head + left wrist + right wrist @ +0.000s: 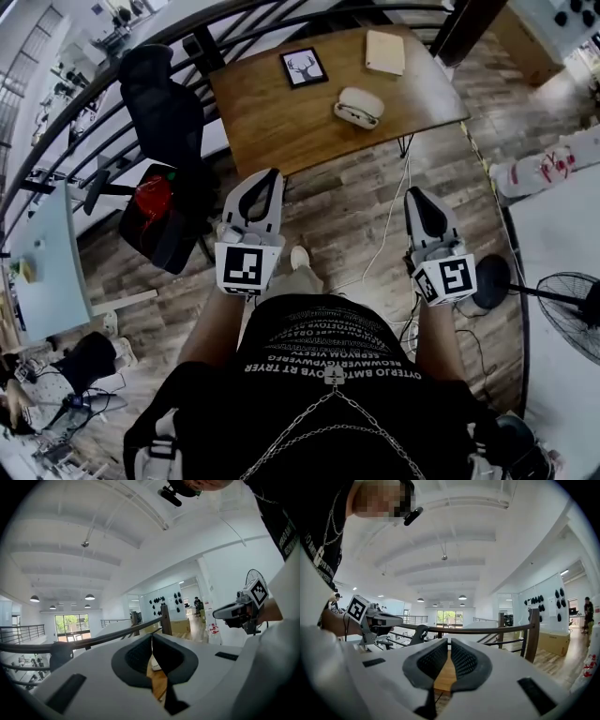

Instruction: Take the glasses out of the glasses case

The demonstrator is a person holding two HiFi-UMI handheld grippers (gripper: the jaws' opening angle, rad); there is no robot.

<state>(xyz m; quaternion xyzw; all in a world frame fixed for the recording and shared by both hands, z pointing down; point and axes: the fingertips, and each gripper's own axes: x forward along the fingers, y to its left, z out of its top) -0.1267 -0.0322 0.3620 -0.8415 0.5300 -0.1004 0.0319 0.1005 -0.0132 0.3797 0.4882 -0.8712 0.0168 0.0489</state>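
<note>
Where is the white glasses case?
In the head view the glasses case lies on the wooden table, right of the deer picture and in front of the tan book.

We see a warm brown, wood-grained table (272,127) at the far side. On it lie an off-white glasses case (359,105), a cream notebook (384,52) and a black frame (304,67) round a white picture with a dark deer's head. The left gripper (270,176) and right gripper (419,194) are white, with dark grey dimpled pads (466,660). Each marker cube (246,267) bears black-and-white squares. The floor (356,216) is grey-brown planks. At the left stand a black chair (159,103) and something red (154,197). The person's shirt (319,375) is black with white lettering.
</note>
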